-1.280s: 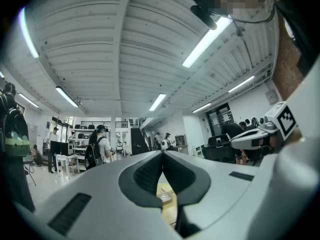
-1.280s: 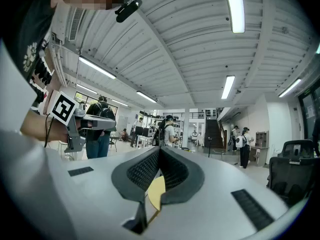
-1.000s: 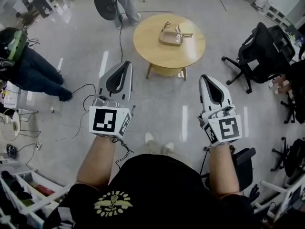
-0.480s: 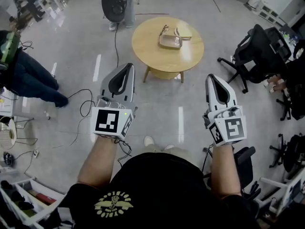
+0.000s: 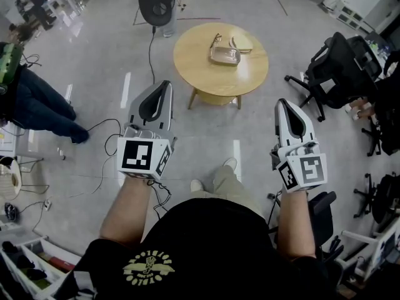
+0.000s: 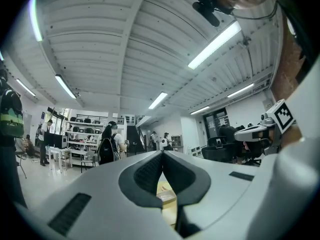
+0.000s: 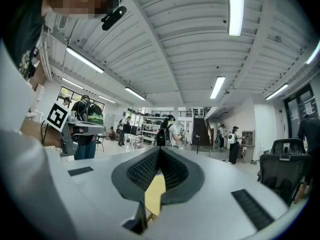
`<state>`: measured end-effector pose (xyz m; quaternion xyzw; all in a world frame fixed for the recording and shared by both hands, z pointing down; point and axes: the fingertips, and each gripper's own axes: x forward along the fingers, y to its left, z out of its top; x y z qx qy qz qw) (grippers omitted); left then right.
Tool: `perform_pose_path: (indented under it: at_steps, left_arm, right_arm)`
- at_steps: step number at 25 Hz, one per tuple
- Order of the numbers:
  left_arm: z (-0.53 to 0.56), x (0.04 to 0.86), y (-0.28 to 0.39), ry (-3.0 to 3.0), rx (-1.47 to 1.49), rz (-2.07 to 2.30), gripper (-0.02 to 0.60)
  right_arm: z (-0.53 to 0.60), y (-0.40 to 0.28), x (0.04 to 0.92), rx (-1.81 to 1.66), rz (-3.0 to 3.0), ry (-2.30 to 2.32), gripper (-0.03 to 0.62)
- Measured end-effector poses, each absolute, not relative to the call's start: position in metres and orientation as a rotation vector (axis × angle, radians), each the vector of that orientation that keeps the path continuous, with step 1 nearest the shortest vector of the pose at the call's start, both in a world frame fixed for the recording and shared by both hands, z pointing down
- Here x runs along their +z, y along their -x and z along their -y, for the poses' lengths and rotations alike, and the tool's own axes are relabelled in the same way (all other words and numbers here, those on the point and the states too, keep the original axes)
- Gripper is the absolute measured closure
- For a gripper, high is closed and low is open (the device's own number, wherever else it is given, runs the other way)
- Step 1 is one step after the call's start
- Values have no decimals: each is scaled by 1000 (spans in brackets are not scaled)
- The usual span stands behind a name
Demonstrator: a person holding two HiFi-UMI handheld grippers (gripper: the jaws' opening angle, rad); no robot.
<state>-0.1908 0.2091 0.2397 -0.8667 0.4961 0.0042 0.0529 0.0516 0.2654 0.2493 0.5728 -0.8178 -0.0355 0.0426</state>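
Note:
Both grippers are held out over the floor, short of a round wooden table [image 5: 200,75]. My left gripper [image 5: 164,85] is shut with nothing in it, and its jaws meet at the tip [image 6: 162,154]. My right gripper [image 5: 283,103] is also shut and empty, jaws closed together [image 7: 160,150]. On the table lie a small shallow tray [image 5: 225,55] and a pair of glasses [image 5: 216,40]. Below the closed jaws, the left gripper view shows a sliver of the table [image 6: 171,211] and the right gripper view shows the table's top [image 7: 155,196].
Black office chairs [image 5: 334,67] stand at the right, and another chair [image 5: 156,2] stands beyond the table. A person in dark trousers [image 5: 37,105] is at the left. Cables [image 5: 103,144] trail on the floor by the left gripper. My own shoe [image 5: 230,164] is forward.
One of my feet has stepped forward. Both grippers have kept their pose and stay shut; the right one sits slightly lower in the head view.

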Motion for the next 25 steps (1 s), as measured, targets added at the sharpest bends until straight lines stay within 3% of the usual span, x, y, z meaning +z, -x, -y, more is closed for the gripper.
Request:
perform_pose_path:
  at_steps: [25]
  left_arm:
    - [-152,263,160,2628,-25,-1603,565]
  right_arm:
    - [-191,-89,275,-21,2558,-1668,579]
